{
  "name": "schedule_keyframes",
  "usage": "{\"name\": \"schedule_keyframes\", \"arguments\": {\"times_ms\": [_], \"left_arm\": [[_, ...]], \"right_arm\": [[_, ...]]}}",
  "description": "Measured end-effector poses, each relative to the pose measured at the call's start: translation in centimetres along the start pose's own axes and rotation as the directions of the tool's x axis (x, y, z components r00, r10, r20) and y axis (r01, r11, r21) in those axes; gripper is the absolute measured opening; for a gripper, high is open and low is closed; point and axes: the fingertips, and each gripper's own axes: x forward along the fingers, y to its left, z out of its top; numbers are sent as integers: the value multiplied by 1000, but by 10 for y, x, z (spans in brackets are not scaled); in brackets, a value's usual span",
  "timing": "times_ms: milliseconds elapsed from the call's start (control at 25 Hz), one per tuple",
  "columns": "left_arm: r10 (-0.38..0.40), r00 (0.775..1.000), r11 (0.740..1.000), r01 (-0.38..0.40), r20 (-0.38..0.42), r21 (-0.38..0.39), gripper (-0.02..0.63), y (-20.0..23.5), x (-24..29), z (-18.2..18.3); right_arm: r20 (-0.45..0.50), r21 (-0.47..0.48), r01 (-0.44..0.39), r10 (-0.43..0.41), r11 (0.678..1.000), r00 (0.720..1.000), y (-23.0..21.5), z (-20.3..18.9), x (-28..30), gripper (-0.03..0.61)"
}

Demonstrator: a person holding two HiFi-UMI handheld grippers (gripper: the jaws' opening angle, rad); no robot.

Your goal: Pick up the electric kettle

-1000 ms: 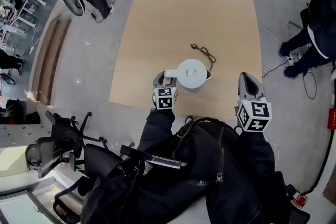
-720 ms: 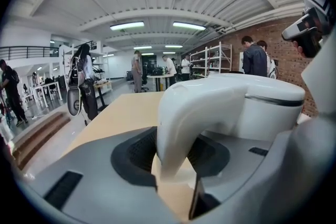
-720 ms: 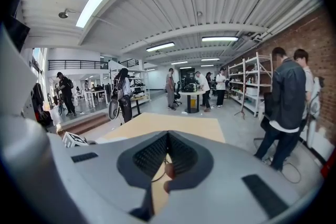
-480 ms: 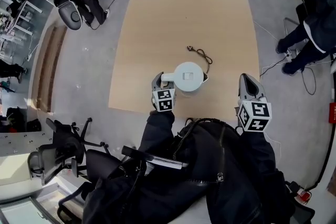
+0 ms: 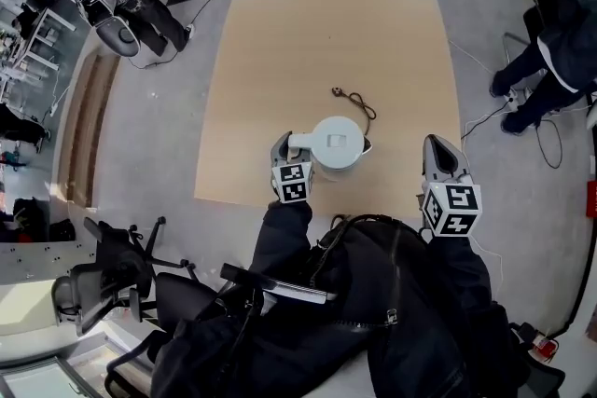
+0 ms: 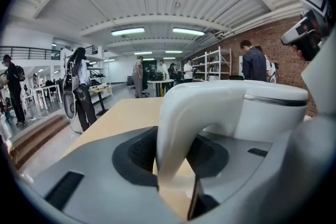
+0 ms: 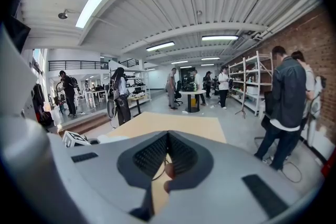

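Note:
A white electric kettle (image 5: pixel 338 143) stands near the front edge of the tan table (image 5: pixel 280 61), with its handle (image 5: pixel 300 142) pointing left. My left gripper (image 5: pixel 287 147) has its jaws on either side of that handle (image 6: pixel 178 123) and has just been closing on it. The pads press the handle from both sides, and the kettle's body (image 6: pixel 262 113) fills the right of the left gripper view. My right gripper (image 5: pixel 438 144) hangs well to the kettle's right, over the table's front right corner. It is shut (image 7: pixel 168 136) with nothing in it.
A black power cord with a plug (image 5: pixel 359 100) lies on the table just behind the kettle. A person (image 5: pixel 560 42) stands on the floor to the right of the table, near cables. Office chairs (image 5: pixel 112 266) stand at the lower left. Other people and shelves are far across the hall.
The head view has shifted slightly. The kettle stays on the table and both grippers keep their places beside it.

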Motion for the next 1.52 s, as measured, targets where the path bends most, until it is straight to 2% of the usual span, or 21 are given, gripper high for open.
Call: {"name": "schedule_keyframes", "arguments": {"times_ms": [240, 600, 880, 1160, 1520], "left_arm": [[-18, 1000, 999, 18, 9, -49, 137, 4, -4, 10], [-7, 998, 995, 12, 56, -94, 137, 6, -16, 45], [31, 995, 992, -19, 96, -123, 137, 13, -40, 94], [55, 982, 991, -32, 179, -128, 138, 23, -62, 155], [53, 974, 991, -23, 221, -134, 137, 15, -101, 182]], "right_arm": [[4, 6, 10, -10, 1000, 1000, -1, -2, -5, 0], [6, 17, -9, 9, 1000, 1000, -1, -12, 2, 0], [17, 48, -25, 24, 999, 1000, -1, -13, 5, 0], [117, 47, -30, 24, 998, 993, -3, 18, 11, 0], [155, 50, -50, 42, 998, 987, 5, 29, 1, 0]]}}
